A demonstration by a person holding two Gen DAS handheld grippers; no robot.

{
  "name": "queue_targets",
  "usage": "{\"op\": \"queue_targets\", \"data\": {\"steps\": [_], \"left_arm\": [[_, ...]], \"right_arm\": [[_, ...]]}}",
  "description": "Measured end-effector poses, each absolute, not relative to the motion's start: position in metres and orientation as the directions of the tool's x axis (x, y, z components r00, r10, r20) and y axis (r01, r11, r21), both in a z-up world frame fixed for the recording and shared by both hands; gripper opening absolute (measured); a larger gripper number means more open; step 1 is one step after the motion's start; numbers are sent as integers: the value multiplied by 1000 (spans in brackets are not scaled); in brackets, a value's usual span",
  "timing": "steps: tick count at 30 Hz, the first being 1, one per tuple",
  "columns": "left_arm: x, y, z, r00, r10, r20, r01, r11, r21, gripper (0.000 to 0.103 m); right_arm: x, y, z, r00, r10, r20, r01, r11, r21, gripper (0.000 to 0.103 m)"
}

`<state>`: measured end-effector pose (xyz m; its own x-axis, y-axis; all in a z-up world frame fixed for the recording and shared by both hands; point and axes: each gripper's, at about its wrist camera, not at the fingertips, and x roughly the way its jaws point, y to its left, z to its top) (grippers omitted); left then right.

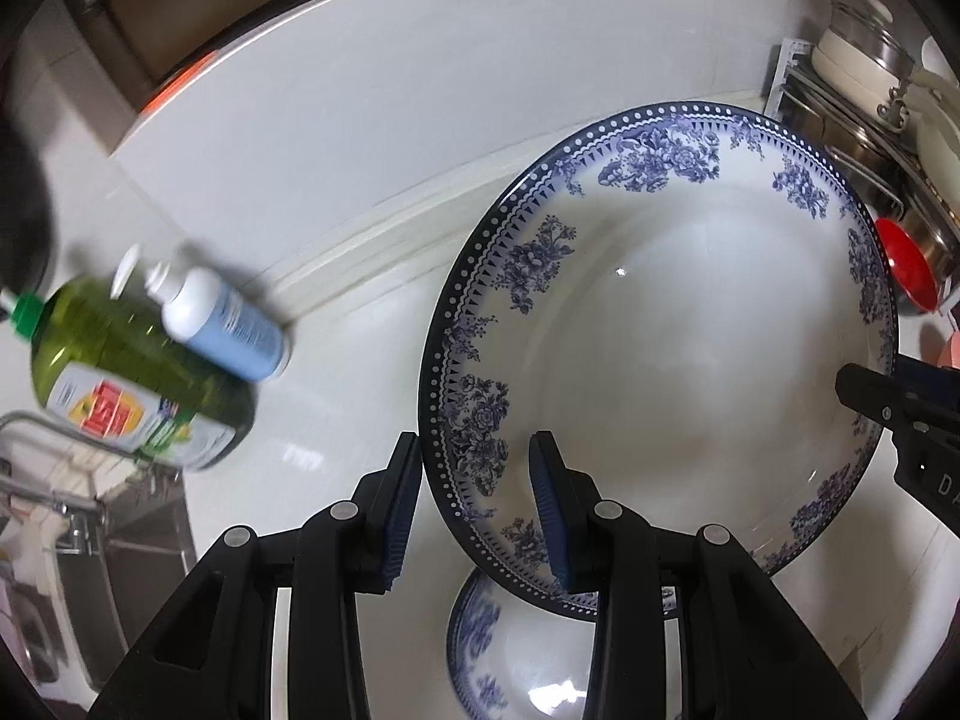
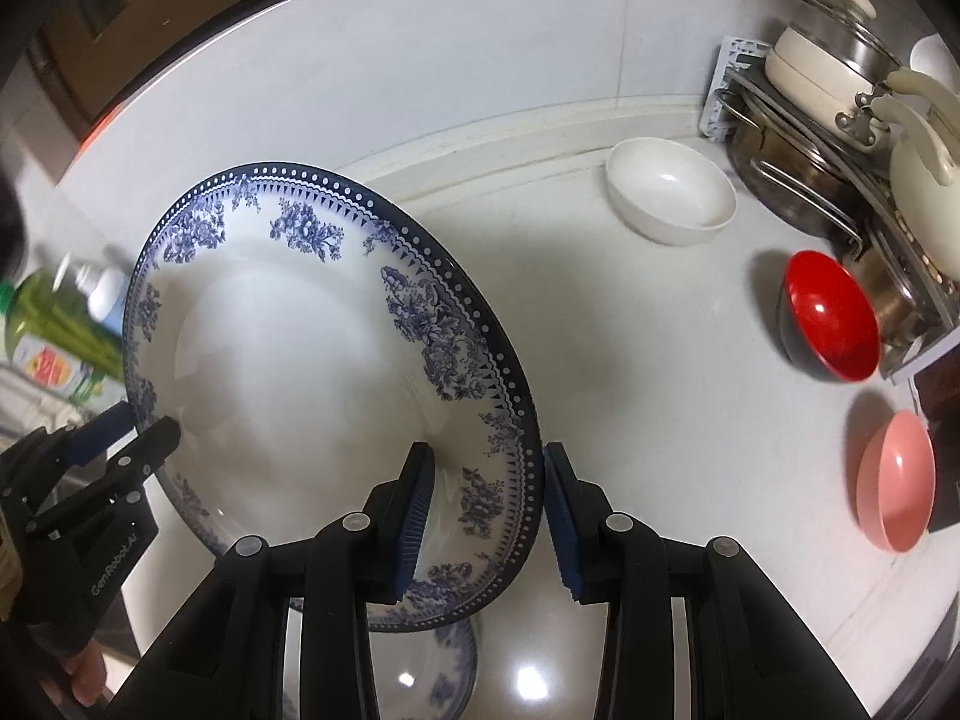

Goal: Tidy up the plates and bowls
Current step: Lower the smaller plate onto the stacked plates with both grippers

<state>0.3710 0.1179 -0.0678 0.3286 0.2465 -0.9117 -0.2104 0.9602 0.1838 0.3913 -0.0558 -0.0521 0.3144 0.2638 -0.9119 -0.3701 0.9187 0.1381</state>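
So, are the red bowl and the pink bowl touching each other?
Apart. The right wrist view shows a strip of bare white counter between the red bowl and the pink bowl.

Left tool (image 1: 474, 510) and right tool (image 2: 489, 516) each spread apart, facing inward.

Home kitchen — pots (image 2: 828, 78), dish soap (image 1: 138, 372)

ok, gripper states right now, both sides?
Left gripper: fingers straddle the blue-patterned plate rim with gaps; open.
Right gripper: fingers straddle the opposite rim with gaps; open.
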Motion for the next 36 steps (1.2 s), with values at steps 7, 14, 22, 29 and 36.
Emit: {"op": "queue_targets", "data": {"steps": [7, 14, 22, 29, 36], "left_arm": [[324, 124, -64, 301, 261, -917, -239, 952, 193, 36], [284, 123, -70, 258, 249, -933, -262, 948, 181, 36], [259, 118, -76, 213, 247, -945, -238, 952, 195, 36], [253, 119, -90, 163, 223, -961, -209, 960, 187, 36], [251, 122, -114, 113, 186, -976, -200, 967, 161, 36]], "right_arm": [[371, -56, -58, 257, 271, -928, -424, 894, 144, 38], [344, -52, -69, 191, 261, -946, -462, 874, 148, 38], [320, -52, -79, 116, 233, -965, -500, 853, 146, 38], [301, -51, -87, 82, 200, -976, -510, 850, 131, 38], [303, -47, -101, 76, 175, -982, -505, 856, 113, 38]]}}
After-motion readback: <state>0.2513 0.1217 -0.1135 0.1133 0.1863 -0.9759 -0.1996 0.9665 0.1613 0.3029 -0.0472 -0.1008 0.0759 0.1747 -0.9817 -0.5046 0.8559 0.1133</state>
